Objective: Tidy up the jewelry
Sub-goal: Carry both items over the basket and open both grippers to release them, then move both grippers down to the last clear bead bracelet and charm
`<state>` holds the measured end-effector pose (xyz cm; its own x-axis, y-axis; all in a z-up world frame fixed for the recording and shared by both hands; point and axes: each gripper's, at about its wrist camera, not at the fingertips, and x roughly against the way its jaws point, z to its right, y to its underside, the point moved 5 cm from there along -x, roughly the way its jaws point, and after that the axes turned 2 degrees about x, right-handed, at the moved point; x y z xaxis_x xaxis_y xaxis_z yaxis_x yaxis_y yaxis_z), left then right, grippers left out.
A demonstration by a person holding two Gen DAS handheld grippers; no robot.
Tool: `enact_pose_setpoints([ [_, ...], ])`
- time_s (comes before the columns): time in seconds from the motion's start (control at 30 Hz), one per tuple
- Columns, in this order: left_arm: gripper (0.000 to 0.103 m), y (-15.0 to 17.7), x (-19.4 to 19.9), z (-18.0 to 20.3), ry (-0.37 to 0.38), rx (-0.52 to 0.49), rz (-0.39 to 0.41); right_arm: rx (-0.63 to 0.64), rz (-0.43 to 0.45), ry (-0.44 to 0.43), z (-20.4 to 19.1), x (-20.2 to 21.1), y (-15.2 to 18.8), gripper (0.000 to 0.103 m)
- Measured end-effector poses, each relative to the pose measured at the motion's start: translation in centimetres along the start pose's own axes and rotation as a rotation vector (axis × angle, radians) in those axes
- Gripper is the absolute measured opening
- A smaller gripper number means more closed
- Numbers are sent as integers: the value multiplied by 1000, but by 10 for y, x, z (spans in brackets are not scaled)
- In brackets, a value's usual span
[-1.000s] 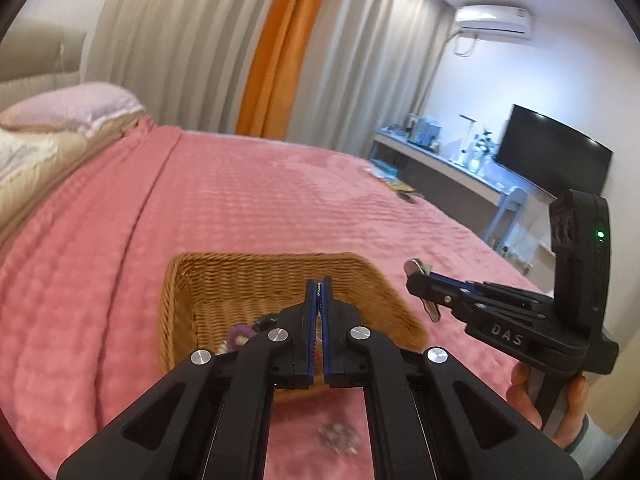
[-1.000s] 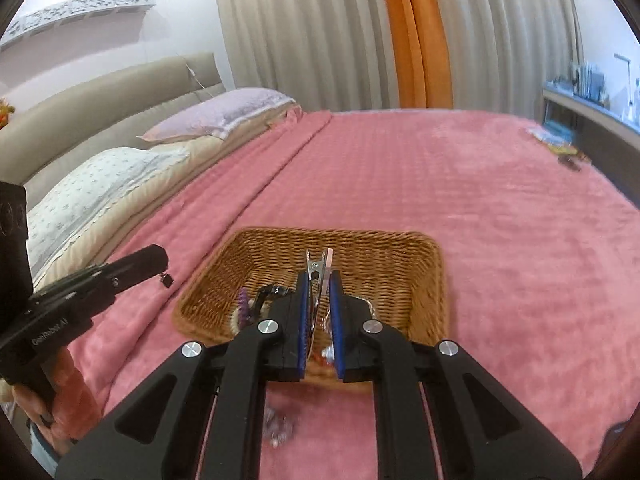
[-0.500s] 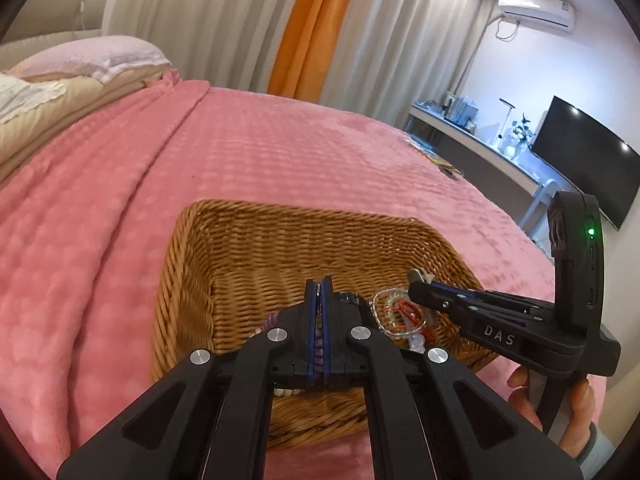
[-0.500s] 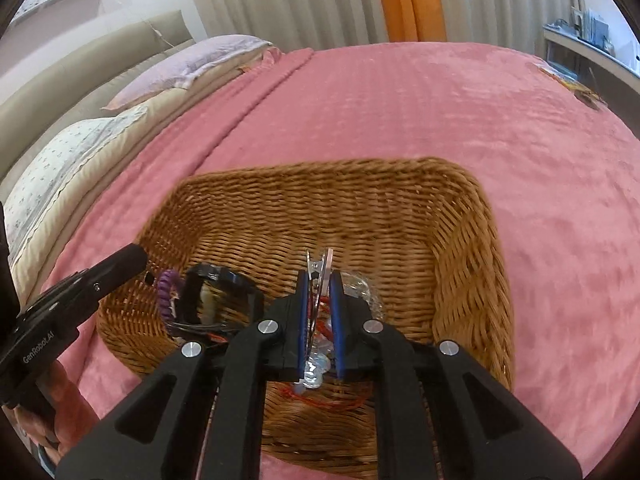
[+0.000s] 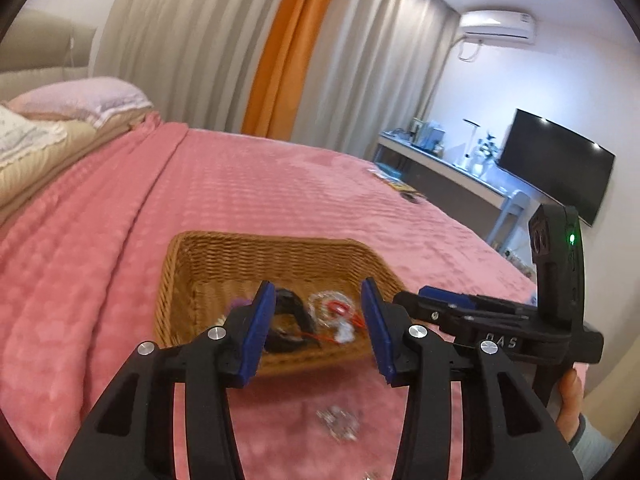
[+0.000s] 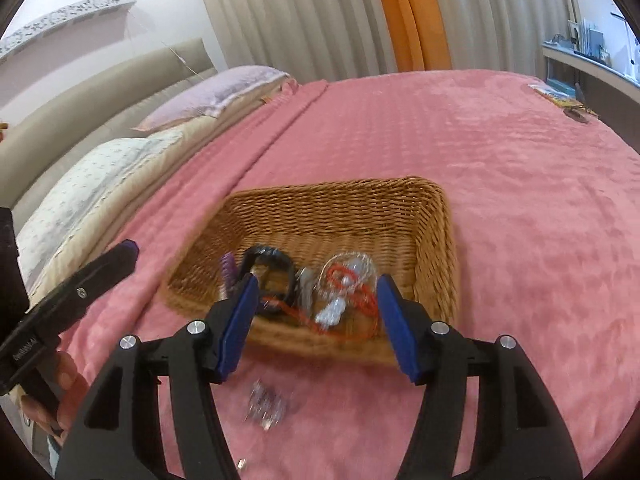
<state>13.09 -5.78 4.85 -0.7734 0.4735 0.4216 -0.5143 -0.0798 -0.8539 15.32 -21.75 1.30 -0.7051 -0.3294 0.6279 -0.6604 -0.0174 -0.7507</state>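
Note:
A wicker basket point(image 5: 224, 256) point(image 6: 436, 216) sits on the pink bedspread. It holds a black bracelet point(image 6: 276, 264), a purple piece point(image 6: 229, 268), a clear beaded bracelet with red cord point(image 6: 348, 276) and a silver hair clip point(image 6: 330, 312). A small sparkly piece point(image 5: 338, 422) point(image 6: 266, 404) lies on the bedspread in front of the basket. My left gripper point(image 5: 318, 330) is open and empty above the basket's near edge. My right gripper point(image 6: 316, 320) is open and empty, also over the near edge; it shows at the right of the left wrist view point(image 5: 448, 300).
Pillows point(image 6: 100, 184) and a headboard lie to the left. A desk point(image 5: 460, 176) and television point(image 5: 556, 164) stand on the right. Small items point(image 6: 564, 100) lie at the bed's far right corner. Curtains hang behind.
Both grippers have opened and pulled back from the basket. The silver hair clip has left the right gripper and lies in the basket.

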Motion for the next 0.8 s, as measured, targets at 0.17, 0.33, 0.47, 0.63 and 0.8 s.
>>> enact_pose_setpoints([
  [0.17,42,27,18,21,-13,-30,-14,33,15,33,-11,29,29,58],
  [0.33,47,56,18,21,-60,-30,-53,75,-6,69,-21,35,63,58],
  [0.47,57,71,10,11,-86,-4,-87,113,-30,102,-28,31,91,58],
  [0.63,57,89,-9,2,-95,24,-155,130,-59,103,-33,22,119,58],
  [0.8,57,101,-24,-2,-91,47,-215,144,-69,110,-35,17,130,58],
])
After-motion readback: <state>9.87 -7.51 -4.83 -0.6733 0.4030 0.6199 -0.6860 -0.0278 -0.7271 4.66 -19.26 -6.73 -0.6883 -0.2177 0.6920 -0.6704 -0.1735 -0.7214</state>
